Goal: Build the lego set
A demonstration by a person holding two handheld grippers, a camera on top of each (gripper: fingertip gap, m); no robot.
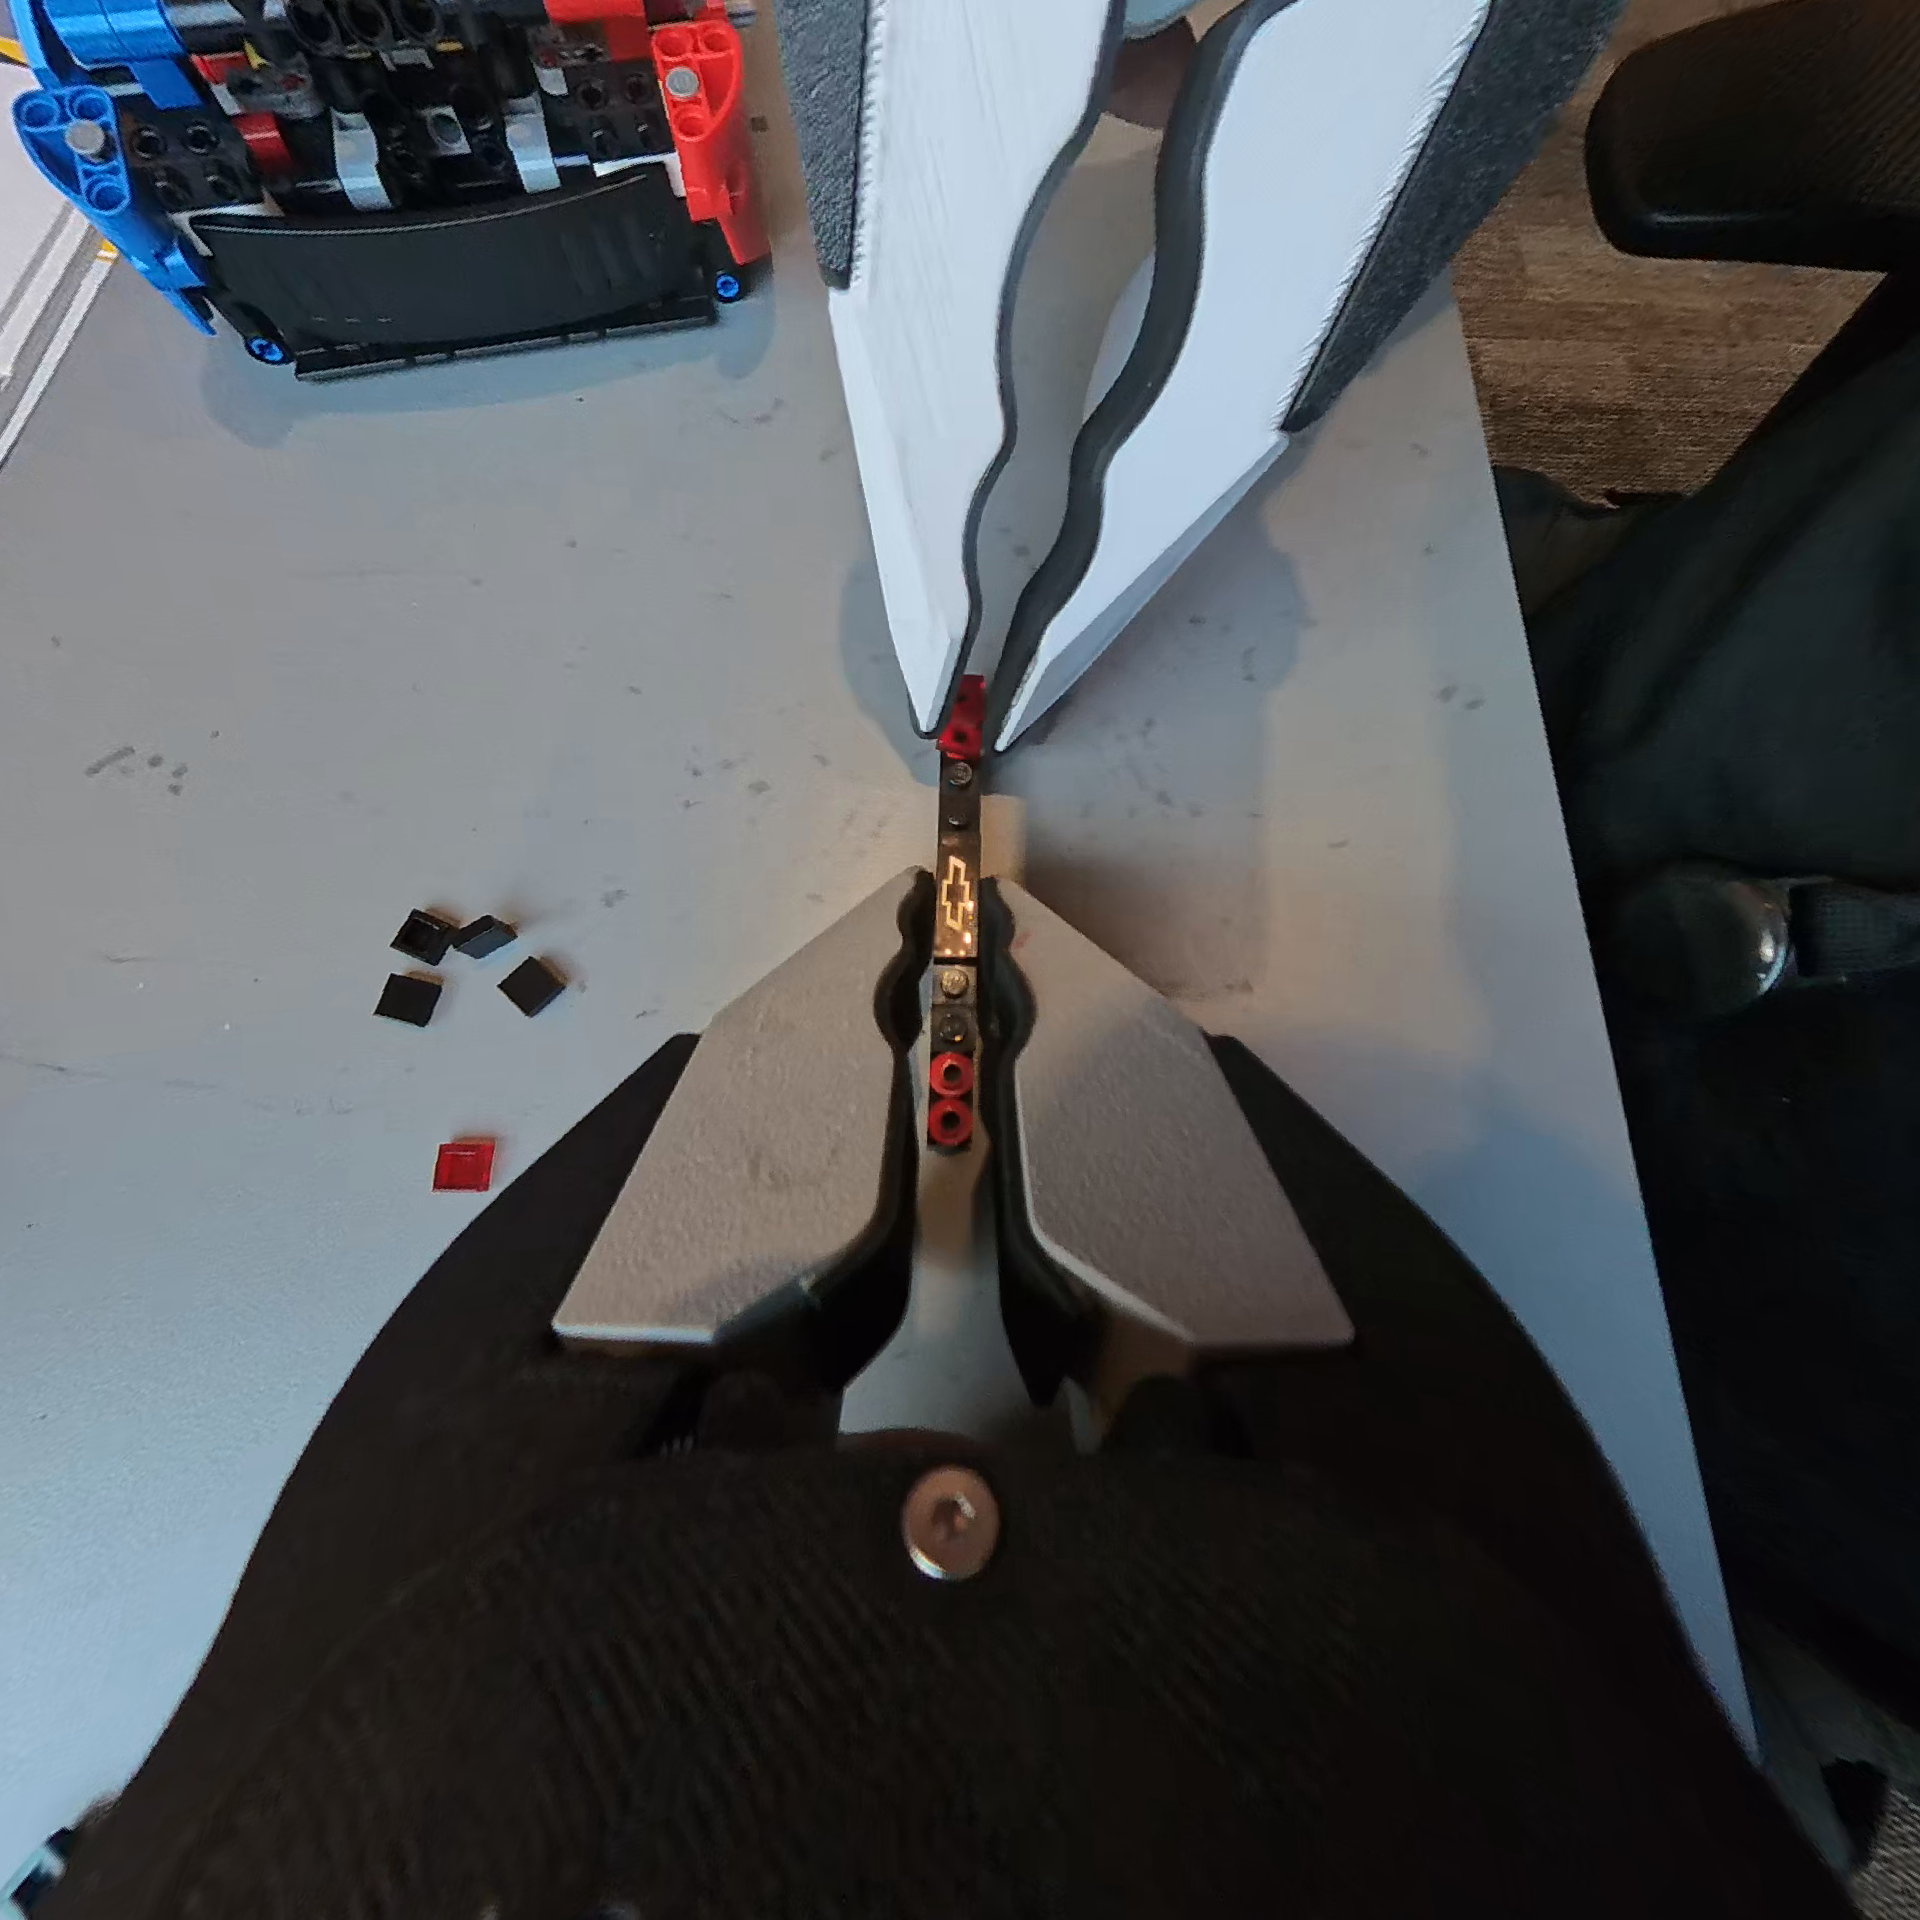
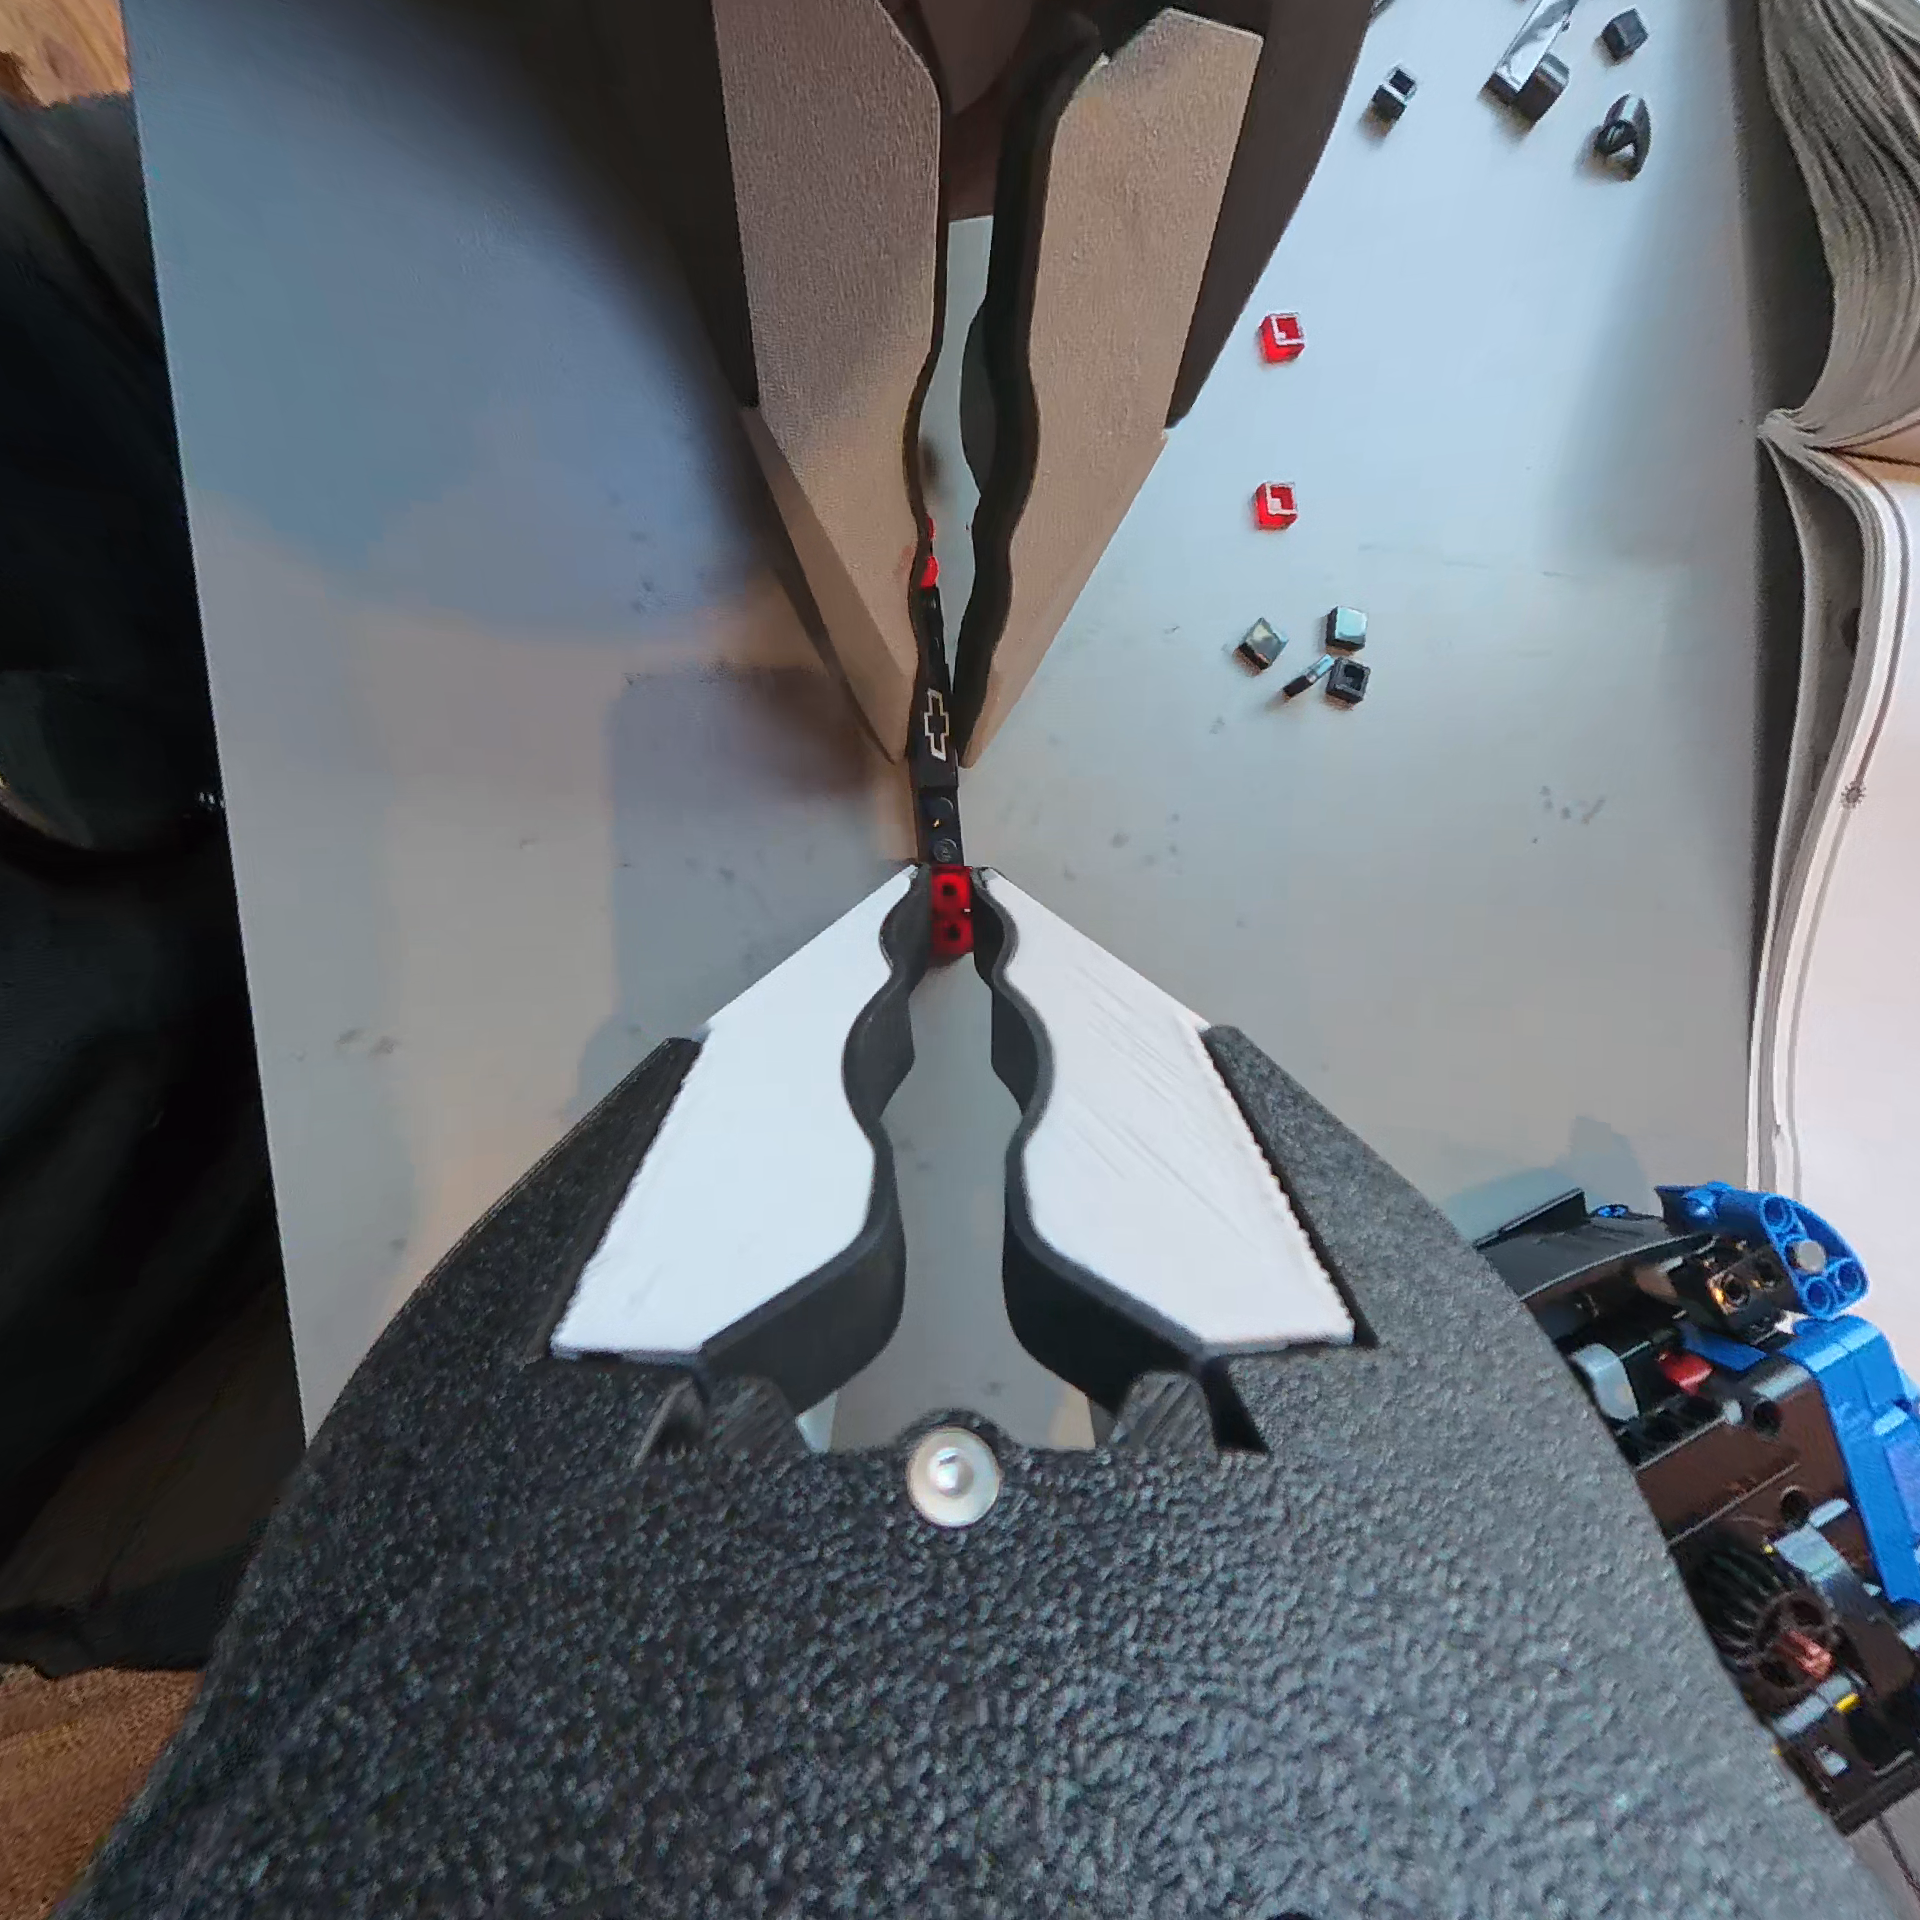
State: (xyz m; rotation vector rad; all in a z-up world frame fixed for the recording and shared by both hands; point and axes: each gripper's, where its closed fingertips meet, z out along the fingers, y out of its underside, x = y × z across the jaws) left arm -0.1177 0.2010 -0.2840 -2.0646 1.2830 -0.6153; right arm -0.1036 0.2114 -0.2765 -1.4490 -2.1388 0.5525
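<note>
In the left wrist view, the left gripper (image 1: 956, 894) had its jaws clamped on a long black strip (image 1: 957, 914) above the counter (image 1: 416, 623), its axis running straight ahead to the right gripper (image 1: 961, 727). In the right wrist view, the right gripper (image 2: 948, 878) pinched the red piece (image 2: 949, 912) at the black strip's (image 2: 938, 769) near end, both grippers equally close.

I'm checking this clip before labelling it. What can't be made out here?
- Right wrist view: the far red end of the strip is hidden between the left claw fingers.
- Both views: the car model is cut off by the frame edge.
- Left wrist view: the strip's underside faces away.
</note>
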